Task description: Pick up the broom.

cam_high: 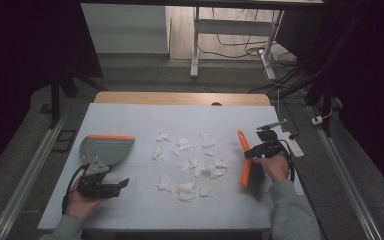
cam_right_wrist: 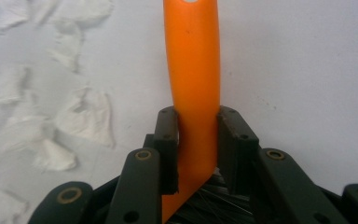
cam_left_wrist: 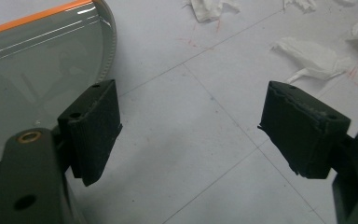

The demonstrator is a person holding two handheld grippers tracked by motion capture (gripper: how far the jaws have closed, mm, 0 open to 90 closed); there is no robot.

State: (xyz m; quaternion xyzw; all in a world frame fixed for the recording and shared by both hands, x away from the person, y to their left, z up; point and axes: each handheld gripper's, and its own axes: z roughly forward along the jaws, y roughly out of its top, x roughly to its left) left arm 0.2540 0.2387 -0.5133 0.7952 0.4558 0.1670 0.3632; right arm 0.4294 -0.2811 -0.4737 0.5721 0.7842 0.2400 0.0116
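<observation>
Brush: orange handle clamped between right gripper fingers, pads pressing both sides low on handle, bristles just behind them. Handle runs forward past fingertips. In high view brush held at bench right side, beside paper scraps scattered mid-bench. Dustpan lies at left, orange edge far side. Left gripper fingers apart, nothing between, just beside dustpan.

We count one grey dustpan with an orange edge, one orange-handled brush, and roughly fifteen crumpled white paper scraps scattered across the counter.
</observation>
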